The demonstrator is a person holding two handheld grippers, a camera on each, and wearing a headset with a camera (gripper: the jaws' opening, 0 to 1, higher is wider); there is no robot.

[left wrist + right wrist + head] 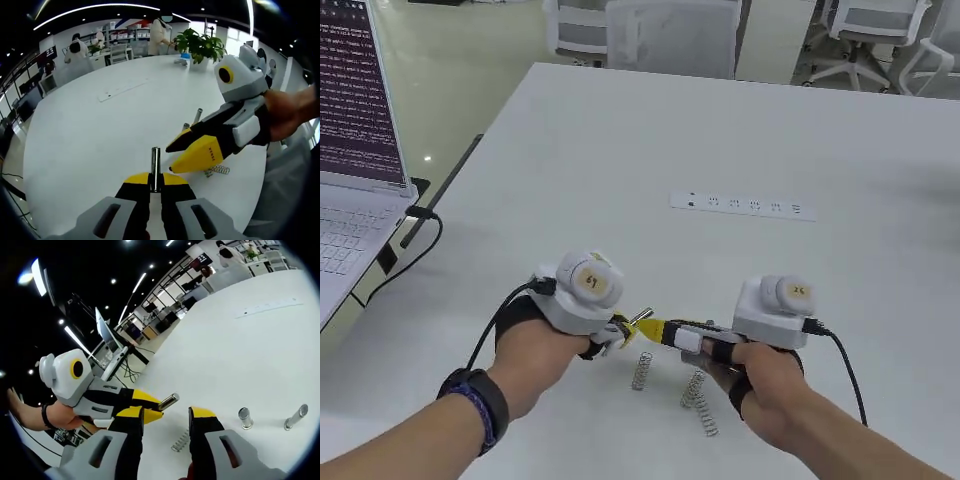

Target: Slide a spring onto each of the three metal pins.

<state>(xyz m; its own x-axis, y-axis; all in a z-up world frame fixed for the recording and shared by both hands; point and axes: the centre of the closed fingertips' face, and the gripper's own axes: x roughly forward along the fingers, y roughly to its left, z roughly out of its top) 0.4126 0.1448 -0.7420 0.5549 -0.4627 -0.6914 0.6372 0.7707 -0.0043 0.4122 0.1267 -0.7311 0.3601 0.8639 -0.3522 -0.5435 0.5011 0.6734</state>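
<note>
White tabletop [620,150] carries everything; laptop [350,150] sits at its left edge and power strip [742,205] lies farther back. Your left gripper [156,179] has its jaws closed on one metal pin [156,162], which sticks out forward past the yellow tips. Your right gripper [165,415] has its jaws apart w/ nothing betw. them, tips just beside that pin. Three springs [641,370] lie flat on the tabletop near the grippers, on your side. Two other pins [244,417] stand on the tabletop, near each other, both bare.
</note>
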